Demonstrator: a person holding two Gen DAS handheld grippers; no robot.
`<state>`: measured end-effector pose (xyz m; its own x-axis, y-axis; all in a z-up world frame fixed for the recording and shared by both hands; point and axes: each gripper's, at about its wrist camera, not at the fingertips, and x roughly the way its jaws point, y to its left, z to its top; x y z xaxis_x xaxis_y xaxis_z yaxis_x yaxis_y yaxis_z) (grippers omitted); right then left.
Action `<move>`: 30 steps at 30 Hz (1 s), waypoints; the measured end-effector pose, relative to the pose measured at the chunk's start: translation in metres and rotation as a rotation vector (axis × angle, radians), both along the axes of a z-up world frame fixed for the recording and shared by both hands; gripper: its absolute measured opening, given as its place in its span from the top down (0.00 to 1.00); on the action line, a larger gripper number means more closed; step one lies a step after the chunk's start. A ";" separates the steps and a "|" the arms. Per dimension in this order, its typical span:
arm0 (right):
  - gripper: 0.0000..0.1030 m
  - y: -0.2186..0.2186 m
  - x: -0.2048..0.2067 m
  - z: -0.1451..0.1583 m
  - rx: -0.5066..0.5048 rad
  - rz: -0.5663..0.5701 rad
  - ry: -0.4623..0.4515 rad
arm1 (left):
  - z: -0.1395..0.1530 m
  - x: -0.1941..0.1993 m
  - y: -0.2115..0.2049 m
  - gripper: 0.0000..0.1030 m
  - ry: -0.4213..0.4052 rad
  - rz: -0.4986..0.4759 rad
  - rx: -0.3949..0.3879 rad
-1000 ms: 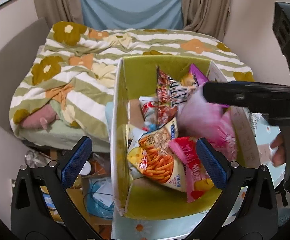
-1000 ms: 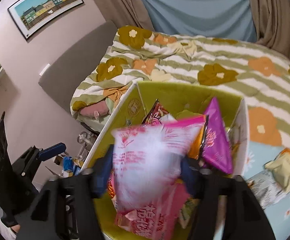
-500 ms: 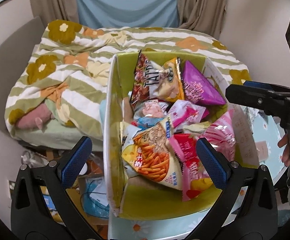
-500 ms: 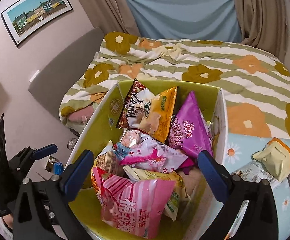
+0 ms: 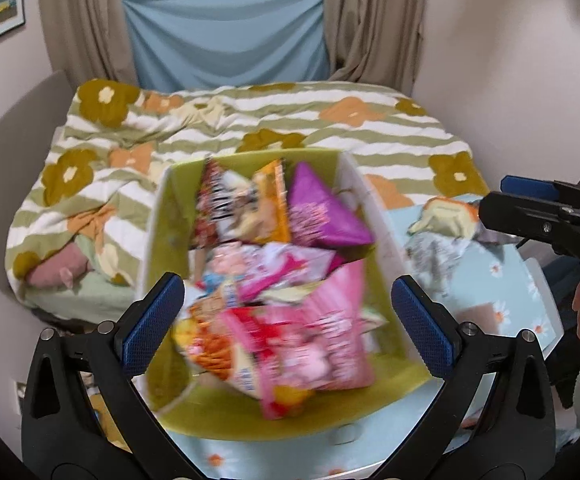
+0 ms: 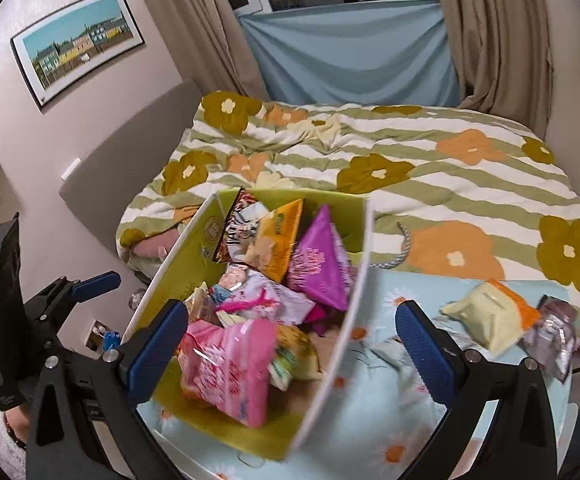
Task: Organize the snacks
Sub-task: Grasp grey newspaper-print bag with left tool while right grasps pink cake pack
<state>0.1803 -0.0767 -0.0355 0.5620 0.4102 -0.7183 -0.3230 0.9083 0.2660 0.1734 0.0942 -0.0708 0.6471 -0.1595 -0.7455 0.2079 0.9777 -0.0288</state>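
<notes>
Standing on the flower-print tabletop (image 6: 374,436) is a box (image 5: 162,236) with a green inside, heaped with snack bags: a purple triangular bag (image 6: 322,268) toward the far wall, a pink bag (image 6: 226,364) at the near end. Behind the tabletop lies a bed (image 6: 410,168) under a striped, flowered quilt, backed by beige curtains (image 6: 494,32) and a blue cloth over the window.

Both claws hang above the box, released and holding nothing: the left claw (image 5: 286,328) frames the near heap, the right claw (image 6: 292,344) straddles the box's white right wall, which stands between its pads. Its jaws have just finished spreading wide, with no bag pressed between them.

Only the right wrist view shows clearly the loose packets left on the tabletop right of the box, a cream-and-orange bag (image 6: 490,316) and a clear wrapper (image 6: 554,332), plus a framed picture (image 6: 78,44) on the wall. The left wrist view is blurred.
</notes>
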 end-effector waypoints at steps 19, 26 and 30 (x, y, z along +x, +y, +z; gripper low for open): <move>0.00 -0.170 -0.037 -0.048 -0.080 -0.122 0.114 | -0.040 0.029 -0.172 0.00 0.117 -0.229 0.130; 0.00 -0.183 -0.059 -0.097 -0.046 -0.216 0.220 | -0.069 0.055 -0.208 0.00 0.199 -0.350 0.213; 0.00 -0.177 -0.073 -0.123 0.005 -0.298 0.277 | -0.082 0.068 -0.228 0.00 0.226 -0.434 0.270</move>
<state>0.1069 -0.2537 -0.1585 0.4424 0.2629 -0.8575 0.0387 0.9496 0.3111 0.2410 -0.1336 -0.1528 0.3841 -0.1594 -0.9094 0.6106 0.7827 0.1207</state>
